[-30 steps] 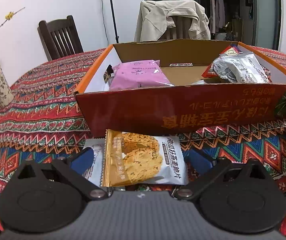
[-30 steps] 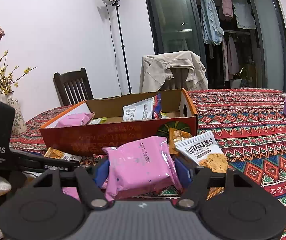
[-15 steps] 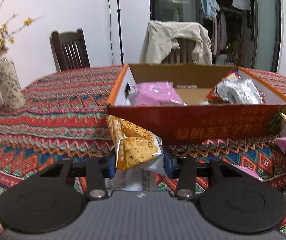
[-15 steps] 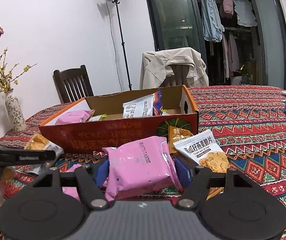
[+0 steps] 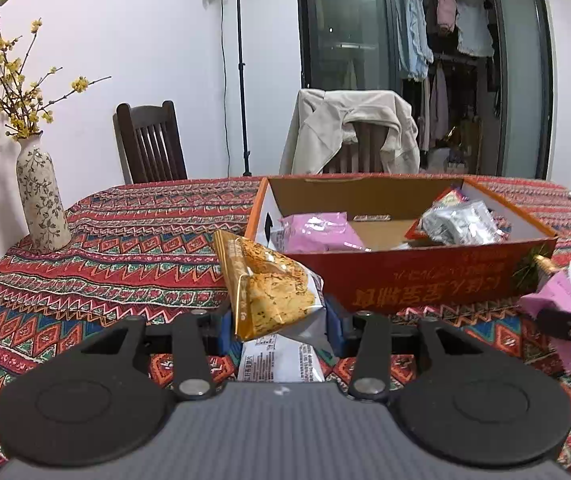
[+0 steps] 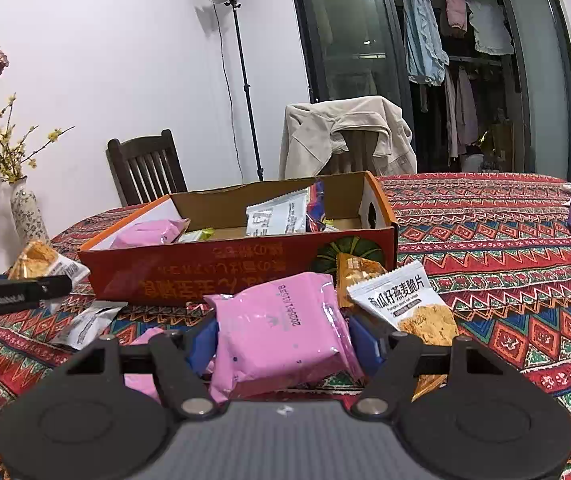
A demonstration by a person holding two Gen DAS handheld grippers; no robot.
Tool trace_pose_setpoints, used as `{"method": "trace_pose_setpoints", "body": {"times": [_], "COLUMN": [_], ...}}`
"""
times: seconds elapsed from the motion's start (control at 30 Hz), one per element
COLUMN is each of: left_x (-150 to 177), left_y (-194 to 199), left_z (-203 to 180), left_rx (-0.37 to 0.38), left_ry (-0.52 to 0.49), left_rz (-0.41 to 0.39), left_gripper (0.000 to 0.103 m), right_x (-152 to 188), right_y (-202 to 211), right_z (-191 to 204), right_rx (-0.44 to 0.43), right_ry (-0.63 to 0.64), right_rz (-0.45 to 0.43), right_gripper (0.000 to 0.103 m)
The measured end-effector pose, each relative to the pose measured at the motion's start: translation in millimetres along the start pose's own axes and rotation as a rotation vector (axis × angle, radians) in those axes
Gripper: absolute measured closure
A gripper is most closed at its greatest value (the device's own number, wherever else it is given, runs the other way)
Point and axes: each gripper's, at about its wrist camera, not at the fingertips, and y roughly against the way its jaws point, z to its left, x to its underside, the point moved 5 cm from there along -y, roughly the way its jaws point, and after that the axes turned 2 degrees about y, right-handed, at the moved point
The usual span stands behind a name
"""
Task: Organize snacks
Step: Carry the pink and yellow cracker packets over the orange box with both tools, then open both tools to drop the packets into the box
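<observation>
The left gripper is clenched on an orange cracker packet, its blue pads pressing the packet's two sides. The packet stands on edge, crumpled, long axis running up and away from the gripper, top corner leaning left and far toward the near left corner of the box. It hangs clear of the worktop, just short of the box's near wall. A white packet lies flat on the cloth under the gripper.

A second ago the same orange packet lay flat on the worktop, face up, long axis across the view, between wide-open jaws; half a second ago the jaws had already closed on it and it was tipped up. Since then the gripper has risen and drawn back, so the box sits lower and farther in its view and the vase at the far left shows whole.

The right gripper grasps a pink packet, which leans up and slightly left, long axis pointing away toward the box; it has not shifted over the second. Just right of it a white cracker packet rests on the worktop. In the right view the left gripper's finger with the orange packet is at the far left, now higher than before
</observation>
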Motion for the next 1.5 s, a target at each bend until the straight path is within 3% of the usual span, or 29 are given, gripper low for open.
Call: {"method": "trace_pose_setpoints", "body": {"times": [0.27, 0.63, 1.1, 1.23, 1.5], "left_x": [-16, -51, -92, -86, -78], "left_y": [18, 19, -55, -78, -89], "left_z": [-3, -25, -39, -34, -30], "left_rx": [0.049, 0.116, 0.095, 0.090, 0.102], "left_ry": [0.030, 0.048, 0.098, 0.120, 0.099], "left_rz": [-0.063, -0.140, -0.145, -0.122, -0.118], "left_gripper": [0.059, 0.058, 0.058, 0.058, 0.058], "right_x": [-9, -60, -117, -112, -91], "right_y": [16, 26, -50, -72, -92], "right_z": [13, 30, 23, 19, 6], "right_rx": [-0.007, -0.005, 0.068, 0.107, 0.084], "right_ry": [0.036, 0.085, 0.040, 0.037, 0.010], "right_rz": [-0.049, -0.137, -0.101, -0.120, -0.111], "right_gripper": [0.034, 0.034, 0.034, 0.034, 0.034]}}
